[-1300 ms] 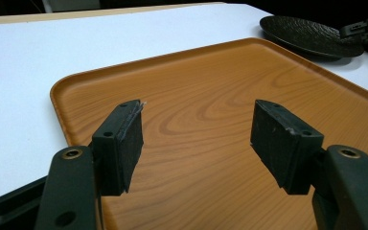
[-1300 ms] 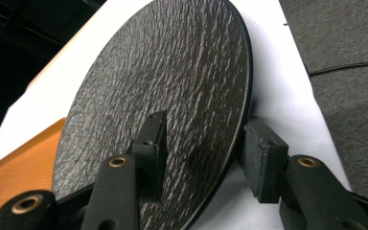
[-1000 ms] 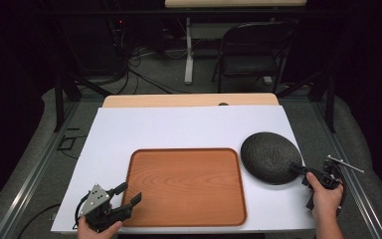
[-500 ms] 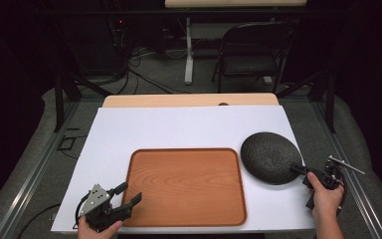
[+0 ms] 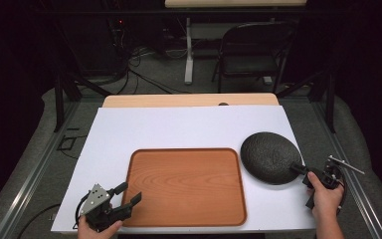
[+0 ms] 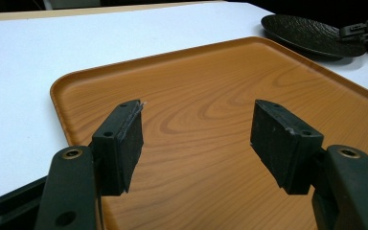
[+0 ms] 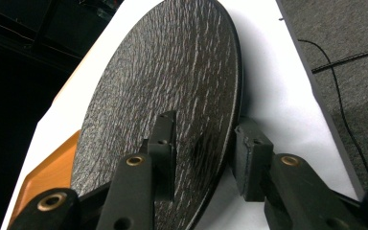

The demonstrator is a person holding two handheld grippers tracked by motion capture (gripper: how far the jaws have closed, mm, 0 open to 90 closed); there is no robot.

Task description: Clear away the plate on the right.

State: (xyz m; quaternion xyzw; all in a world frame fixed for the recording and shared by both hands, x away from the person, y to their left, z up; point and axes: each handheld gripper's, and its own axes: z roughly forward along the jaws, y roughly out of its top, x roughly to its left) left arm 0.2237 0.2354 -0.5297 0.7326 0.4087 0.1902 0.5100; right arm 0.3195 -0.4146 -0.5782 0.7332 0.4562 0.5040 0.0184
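The plate (image 5: 271,157), dark, round and rough-faced, lies near the table's right edge, just beside the tray's right rim, and it is the thing in hand. The right gripper (image 5: 303,172) comes at it from the near right, pointing toward the far left, so the plate lies straight ahead of its jaws along their own line. In the right gripper view the plate (image 7: 172,96) has its near rim between the two pads: one pad (image 7: 165,143) lies over the top face, the other stands at or just under the rim on the side of the white table (image 7: 273,86). The jaws have just been closing with the rim between them, and they look to be touching it, though I cannot tell whether the lower pad presses yet, since the rim hides that contact; I judge it a grip just made or nearly made. A round plate has no long axis, so the bite can only be on the rim, and a lift would hang the whole plate out ahead of the jaws. The right hand is far nearer; the left gripper (image 5: 124,199) hangs released at the near left corner of the tray (image 5: 186,184), its jaws wide and empty over the wood. In the left gripper view the plate (image 6: 311,36) sits well off, past the tray's (image 6: 211,105) far corner.
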